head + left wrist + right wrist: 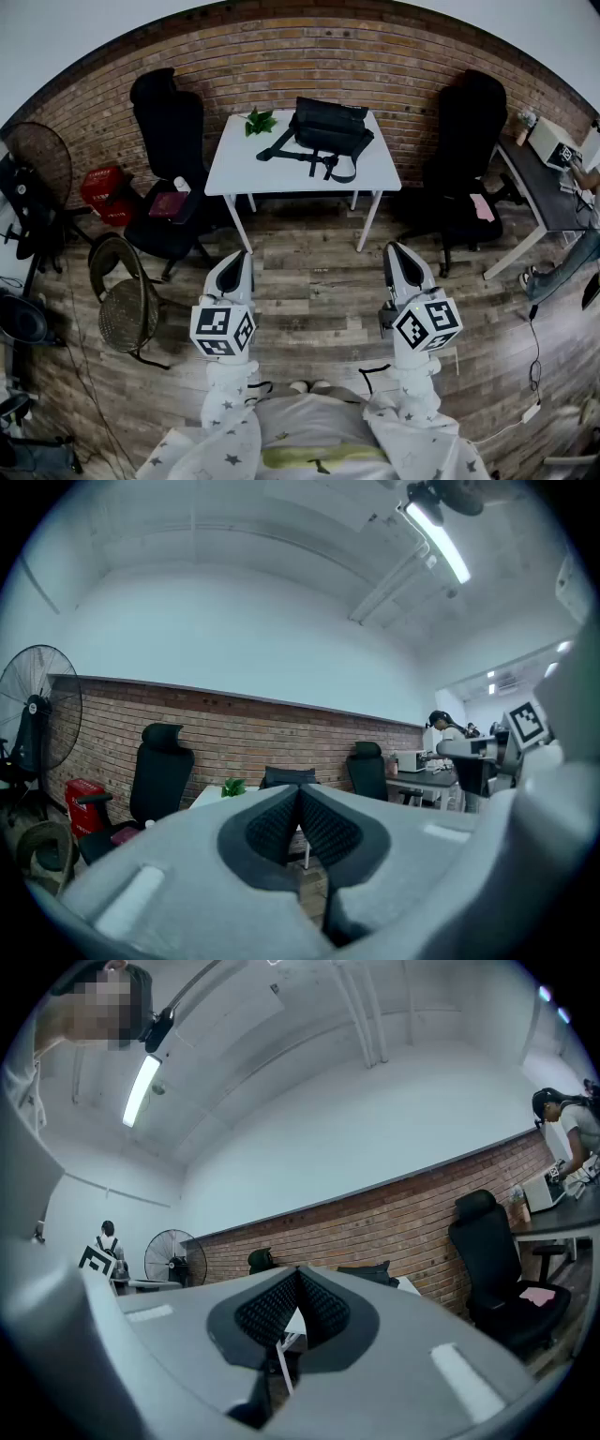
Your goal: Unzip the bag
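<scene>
A black bag (330, 127) with a loose strap lies on the white table (234, 164) by the brick wall; its top shows behind the jaws in the left gripper view (286, 778) and in the right gripper view (373, 1272). My left gripper (240, 257) and right gripper (394, 249) hang side by side over the wooden floor, well short of the table. Both are shut with nothing between the pads (298, 791) (298, 1273). Both point roughly level toward the wall.
A small green plant (260, 121) sits on the table's left part. Black office chairs stand at left (169, 159) and right (469, 150) of the table. A standing fan (37, 169), a wicker chair (122, 295), a red crate (103, 186) and a desk (548, 187) ring the floor.
</scene>
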The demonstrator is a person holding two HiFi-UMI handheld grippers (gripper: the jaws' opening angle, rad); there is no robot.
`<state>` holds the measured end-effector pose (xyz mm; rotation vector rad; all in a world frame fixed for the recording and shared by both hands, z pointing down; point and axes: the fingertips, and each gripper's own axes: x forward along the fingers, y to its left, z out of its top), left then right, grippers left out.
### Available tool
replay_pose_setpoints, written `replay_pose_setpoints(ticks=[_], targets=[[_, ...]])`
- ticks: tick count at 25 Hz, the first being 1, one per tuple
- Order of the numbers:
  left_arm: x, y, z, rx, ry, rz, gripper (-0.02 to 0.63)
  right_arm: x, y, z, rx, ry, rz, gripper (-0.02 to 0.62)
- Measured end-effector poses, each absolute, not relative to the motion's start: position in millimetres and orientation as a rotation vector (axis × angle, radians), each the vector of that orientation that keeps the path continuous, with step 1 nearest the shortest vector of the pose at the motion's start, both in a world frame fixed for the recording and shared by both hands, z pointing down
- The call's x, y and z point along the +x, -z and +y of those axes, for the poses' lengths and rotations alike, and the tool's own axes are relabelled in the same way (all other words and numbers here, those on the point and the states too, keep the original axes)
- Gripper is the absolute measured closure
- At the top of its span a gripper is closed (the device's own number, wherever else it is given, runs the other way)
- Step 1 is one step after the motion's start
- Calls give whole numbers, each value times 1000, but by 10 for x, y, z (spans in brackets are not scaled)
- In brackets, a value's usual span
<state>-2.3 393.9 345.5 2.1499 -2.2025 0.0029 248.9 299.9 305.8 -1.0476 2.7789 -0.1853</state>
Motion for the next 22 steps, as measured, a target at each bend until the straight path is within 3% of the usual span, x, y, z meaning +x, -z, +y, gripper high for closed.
replay_pose_setpoints(ticks=[22], targets=[[253, -3636, 4030, 2113, -79, -2203, 607, 2709, -3324, 2925, -1031, 287, 2770, 598]])
